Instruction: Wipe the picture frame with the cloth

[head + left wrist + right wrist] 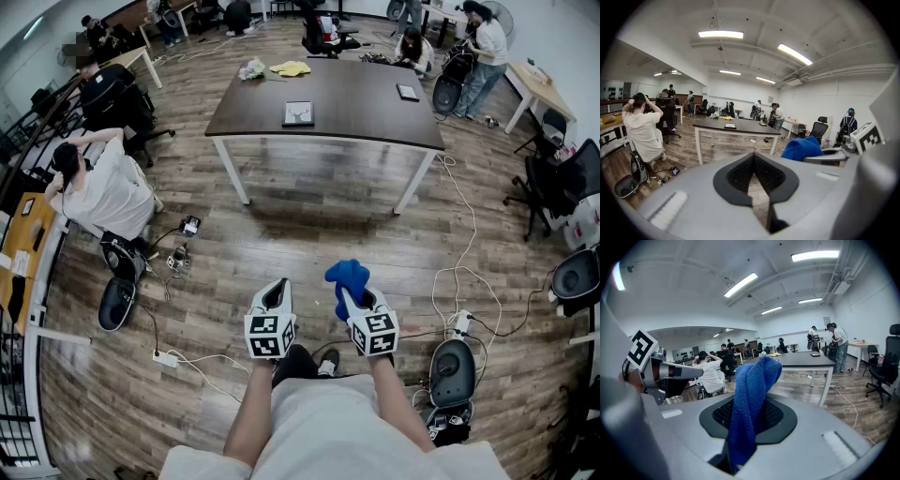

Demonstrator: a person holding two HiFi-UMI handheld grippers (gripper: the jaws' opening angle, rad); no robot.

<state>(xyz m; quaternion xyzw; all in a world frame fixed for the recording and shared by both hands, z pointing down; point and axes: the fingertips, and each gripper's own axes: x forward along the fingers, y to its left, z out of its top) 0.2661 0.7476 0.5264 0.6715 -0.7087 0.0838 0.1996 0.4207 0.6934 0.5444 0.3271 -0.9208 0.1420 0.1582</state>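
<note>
The picture frame (298,113) lies flat on a dark table (356,103) well ahead of me; the left gripper view shows this picture frame (730,125) small and far off. My right gripper (352,298) is shut on a blue cloth (348,276), which sticks up from between its jaws. In the right gripper view the cloth (750,394) fills the gap of the right gripper (750,413). My left gripper (274,292) hangs beside it, shut and empty; the left gripper (754,161) shows only floor past its tips. Both are over the wooden floor, far from the table.
On the table lie a yellow cloth (292,67), a pale crumpled thing (251,68) and a small black object (408,92). A seated person (98,187) is at the left. Cables and a power strip (166,358) run across the floor. Office chairs (553,178) stand at the right.
</note>
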